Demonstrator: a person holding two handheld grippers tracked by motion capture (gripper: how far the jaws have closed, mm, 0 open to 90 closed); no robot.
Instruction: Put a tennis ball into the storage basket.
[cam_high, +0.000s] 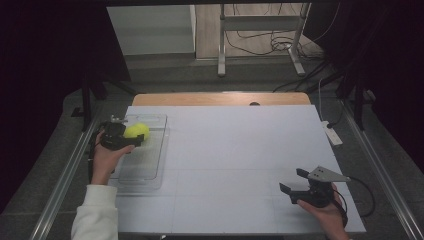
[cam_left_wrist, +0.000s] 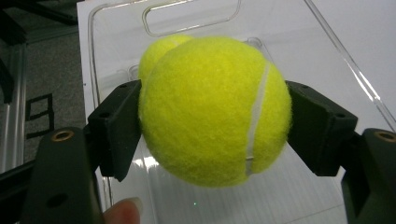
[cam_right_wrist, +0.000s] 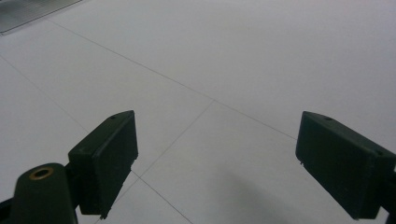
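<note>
Between the jaws of the left gripper (cam_left_wrist: 212, 126), a yellow tennis ball (cam_left_wrist: 212, 109) is pinched on both sides, held just above a clear plastic tray (cam_left_wrist: 116, 28); its reflection shows behind it. My guess: carrying is in hand, and release should come next. Well apart, the right gripper (cam_high: 294, 183) hangs spread over the white table (cam_right_wrist: 243, 56).
</note>
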